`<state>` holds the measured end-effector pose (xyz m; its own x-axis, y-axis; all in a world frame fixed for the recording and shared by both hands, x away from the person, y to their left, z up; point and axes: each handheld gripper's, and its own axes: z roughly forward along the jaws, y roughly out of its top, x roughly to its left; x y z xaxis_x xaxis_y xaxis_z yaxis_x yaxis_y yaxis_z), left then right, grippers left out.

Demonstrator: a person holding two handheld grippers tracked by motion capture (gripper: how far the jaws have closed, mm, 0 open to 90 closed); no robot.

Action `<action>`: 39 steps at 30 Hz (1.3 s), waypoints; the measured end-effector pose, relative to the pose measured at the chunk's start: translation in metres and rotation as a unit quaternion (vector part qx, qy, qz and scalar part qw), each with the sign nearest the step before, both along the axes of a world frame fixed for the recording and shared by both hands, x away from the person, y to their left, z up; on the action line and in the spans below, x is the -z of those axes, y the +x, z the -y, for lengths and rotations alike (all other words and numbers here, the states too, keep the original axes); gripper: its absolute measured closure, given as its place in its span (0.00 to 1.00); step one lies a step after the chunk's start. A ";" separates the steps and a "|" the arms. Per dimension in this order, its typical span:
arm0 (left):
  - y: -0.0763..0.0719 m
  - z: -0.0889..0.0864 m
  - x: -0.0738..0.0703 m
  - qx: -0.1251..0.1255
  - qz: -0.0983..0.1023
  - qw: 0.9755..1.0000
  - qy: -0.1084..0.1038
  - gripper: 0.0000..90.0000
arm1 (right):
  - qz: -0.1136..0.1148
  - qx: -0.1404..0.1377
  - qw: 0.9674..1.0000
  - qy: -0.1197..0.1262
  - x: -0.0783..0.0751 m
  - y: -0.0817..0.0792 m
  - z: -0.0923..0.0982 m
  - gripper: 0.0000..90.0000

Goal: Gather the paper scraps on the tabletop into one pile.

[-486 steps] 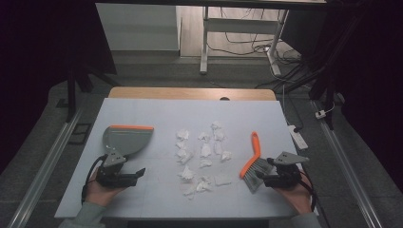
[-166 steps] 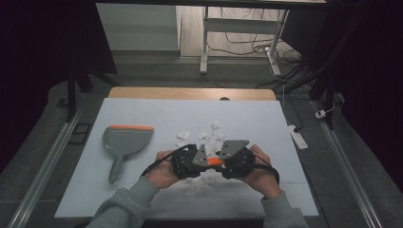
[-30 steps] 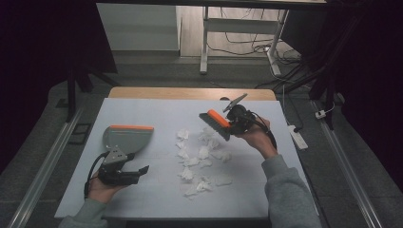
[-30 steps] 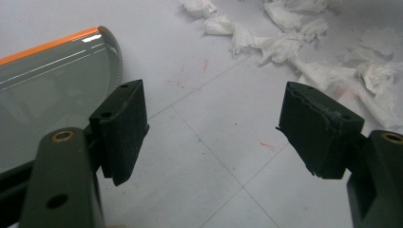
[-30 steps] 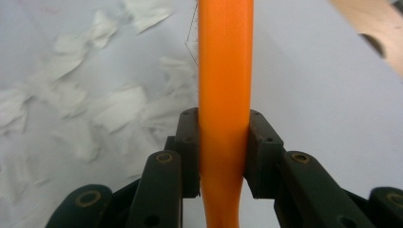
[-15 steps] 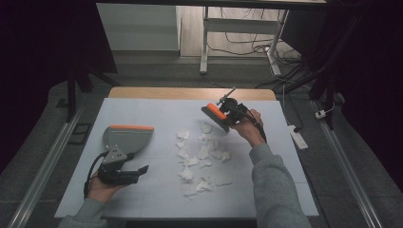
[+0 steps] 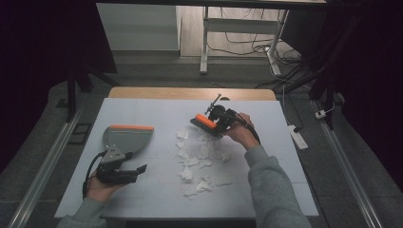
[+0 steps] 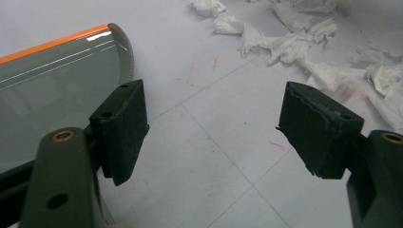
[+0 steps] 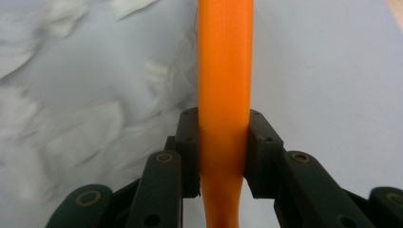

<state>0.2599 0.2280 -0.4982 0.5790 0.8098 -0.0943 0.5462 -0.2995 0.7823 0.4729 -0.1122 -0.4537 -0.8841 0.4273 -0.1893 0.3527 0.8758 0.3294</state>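
My right gripper (image 7: 219, 118) (image 9: 223, 142) is shut on the orange handle of a small brush (image 9: 224, 57). Its brush head (image 7: 204, 123) hangs low over the far edge of the scattered white paper scraps (image 7: 199, 156) in the middle of the white table (image 7: 157, 107). In the right gripper view the scraps (image 9: 85, 128) lie blurred to the left of the handle. My left gripper (image 7: 138, 170) (image 8: 211, 128) rests open near the table's front left, with nothing between its jaws. A grey dustpan (image 7: 127, 137) (image 8: 43, 90) with an orange lip lies just beyond it, beside its left jaw.
The scraps (image 8: 294, 33) reach the upper right of the left gripper view. Bare tabletop (image 8: 209, 161) lies between the left jaws. A white power strip (image 7: 295, 135) lies off the table's right edge. A table leg (image 7: 205, 40) and cables stand behind.
The right hand has carried the brush left and down, from above the table's back right to the far edge of the paper scraps. The left hand has stayed put.
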 end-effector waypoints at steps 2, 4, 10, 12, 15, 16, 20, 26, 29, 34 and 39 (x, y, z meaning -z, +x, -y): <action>0.000 0.001 0.000 0.001 -0.001 1.000 0.001 0.29 | -0.002 -0.014 1.000 -0.002 0.000 -0.011 0.004 0.78; -0.001 0.002 0.000 0.003 0.000 1.000 0.002 0.29 | -0.012 -0.030 0.999 0.003 -0.003 -0.021 0.009 0.78; -0.001 0.001 -0.001 0.002 0.002 1.000 -0.001 0.29 | -0.005 -0.040 0.999 0.023 -0.021 -0.041 0.023 0.78; -0.001 0.001 -0.001 0.001 0.002 1.000 -0.002 0.29 | 0.004 -0.028 0.998 0.051 -0.029 -0.040 0.029 0.78; -0.001 0.000 -0.001 0.000 0.001 1.000 -0.002 0.29 | 0.024 -0.009 0.996 0.081 -0.040 -0.037 0.032 0.78; -0.001 0.000 -0.001 0.000 0.002 1.000 -0.003 0.29 | 0.029 -0.002 0.996 0.087 -0.043 -0.035 0.032 0.78; -0.001 0.000 -0.002 0.000 0.003 1.000 -0.003 0.29 | 0.048 0.022 0.991 0.119 -0.051 -0.031 0.025 0.78; -0.001 -0.001 -0.002 0.001 0.003 1.000 -0.004 0.29 | 0.058 0.026 0.989 0.131 -0.055 -0.030 0.009 0.78; -0.001 0.000 -0.001 0.001 0.002 1.000 -0.003 0.29 | 0.052 0.025 0.988 0.140 -0.052 -0.026 -0.001 0.78; -0.001 -0.001 -0.001 0.000 0.002 1.000 -0.003 0.29 | 0.018 0.036 0.987 0.155 -0.035 -0.017 -0.034 0.78; 0.000 0.000 -0.001 0.002 0.003 1.000 -0.004 0.29 | -0.013 0.059 0.978 0.200 -0.022 -0.009 -0.060 0.78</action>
<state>0.2602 0.2282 -0.4971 0.5834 0.8062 -0.0984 0.5407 -0.2952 0.7877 0.4641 -0.0524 -0.4316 -0.8263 0.5621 0.0360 0.4571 0.6320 0.6259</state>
